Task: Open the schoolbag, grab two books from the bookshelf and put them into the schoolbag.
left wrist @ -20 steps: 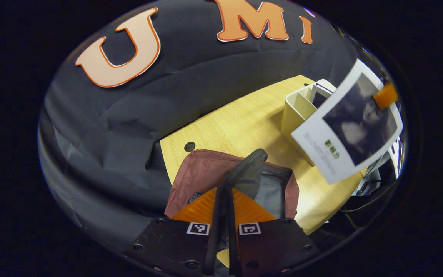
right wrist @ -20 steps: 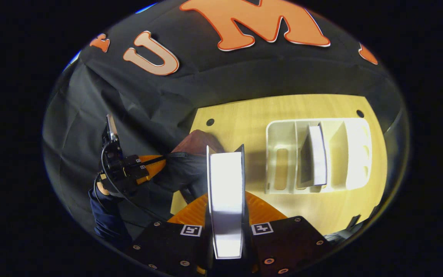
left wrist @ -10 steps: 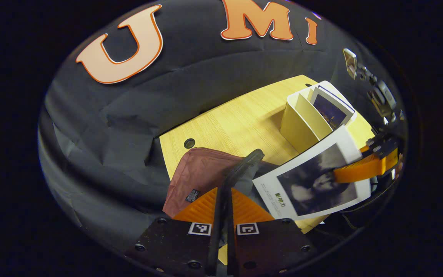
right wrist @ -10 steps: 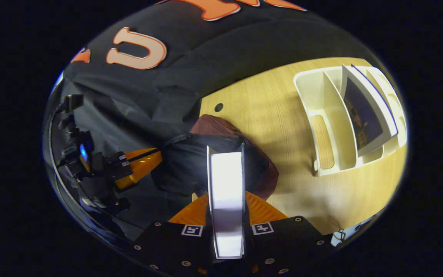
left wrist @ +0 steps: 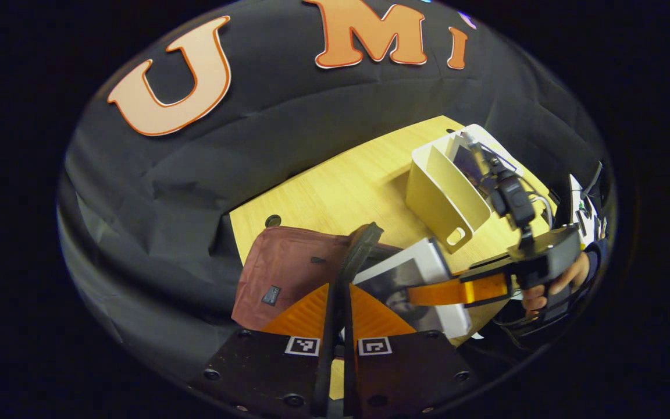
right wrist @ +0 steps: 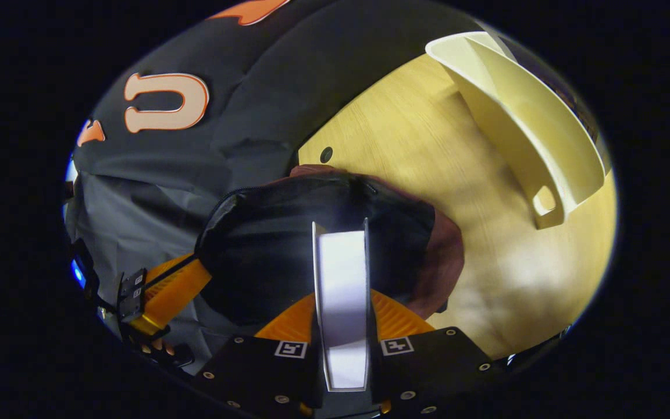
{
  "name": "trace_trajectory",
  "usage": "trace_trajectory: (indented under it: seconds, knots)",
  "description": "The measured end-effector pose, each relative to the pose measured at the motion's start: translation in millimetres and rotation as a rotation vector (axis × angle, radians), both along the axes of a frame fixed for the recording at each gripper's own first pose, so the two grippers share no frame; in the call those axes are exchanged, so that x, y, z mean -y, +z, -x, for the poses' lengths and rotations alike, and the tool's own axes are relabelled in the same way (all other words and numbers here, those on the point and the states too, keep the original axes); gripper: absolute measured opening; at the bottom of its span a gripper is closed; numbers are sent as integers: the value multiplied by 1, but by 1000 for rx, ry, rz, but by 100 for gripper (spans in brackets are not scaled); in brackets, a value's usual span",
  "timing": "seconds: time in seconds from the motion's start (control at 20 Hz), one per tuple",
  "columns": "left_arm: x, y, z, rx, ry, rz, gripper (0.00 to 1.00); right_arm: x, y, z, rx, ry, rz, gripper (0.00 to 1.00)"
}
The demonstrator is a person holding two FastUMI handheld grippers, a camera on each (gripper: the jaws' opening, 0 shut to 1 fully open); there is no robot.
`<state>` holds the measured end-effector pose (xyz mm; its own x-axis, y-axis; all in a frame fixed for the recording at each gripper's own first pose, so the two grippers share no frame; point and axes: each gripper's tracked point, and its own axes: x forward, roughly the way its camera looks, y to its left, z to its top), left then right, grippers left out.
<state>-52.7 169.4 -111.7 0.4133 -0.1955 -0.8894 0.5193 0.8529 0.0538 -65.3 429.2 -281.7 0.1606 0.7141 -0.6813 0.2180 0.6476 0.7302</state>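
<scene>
Left tool (left wrist: 337, 302): fingers pressed together on the dark edge of the open mouth of the maroon fabric schoolbag (left wrist: 288, 273), holding that flap raised. The schoolbag lies on the pale wood-grain surface (left wrist: 341, 186), near the corner with a round cable hole (left wrist: 273, 220).

Right tool (right wrist: 342, 302): fingers pinching a white-covered book (right wrist: 342, 291) by its edge. In the left gripper view this book (left wrist: 410, 279), with a dark photograph on its cover, sits at the bag's mouth, just beside the raised flap, with the right tool (left wrist: 428, 293) and a person's hand (left wrist: 562, 282) behind it.

In the right gripper view the book's edge points at the dark interior of the bag (right wrist: 312, 233).

The cream plastic divided bookshelf (left wrist: 445, 186) stands on the surface beyond the bag, apart from it, with a second book (left wrist: 467, 164) upright in a compartment, partly hidden by the right tool's cable.
</scene>
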Motion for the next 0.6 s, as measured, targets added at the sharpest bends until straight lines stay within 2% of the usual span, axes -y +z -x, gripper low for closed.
trace_trajectory:
  seconds: [0.1, 0.3, 0.45, 0.5, 0.55, 0.6]
  knots:
    - [9, 2, 7, -5, -23, 27, 10, -5, 1, 0, 4, -10, -40, 31]
    - [24, -1, 20, -20, -60, 61, 10, 0, 1, -6, 26, -22, -54, 31]
    - [33, -3, 29, -27, -81, 72, 10, 0, 3, -5, -3, -80, -63, 31]
    - [35, -3, 29, -26, -87, 76, 13, -2, 1, -5, -13, -95, -67, 31]
    - [35, -5, 32, -35, -89, 82, 8, -4, -1, -4, -21, -100, -64, 31]
    - [37, -7, 34, -47, -84, 95, 8, -6, -1, -2, -31, -112, -63, 32]
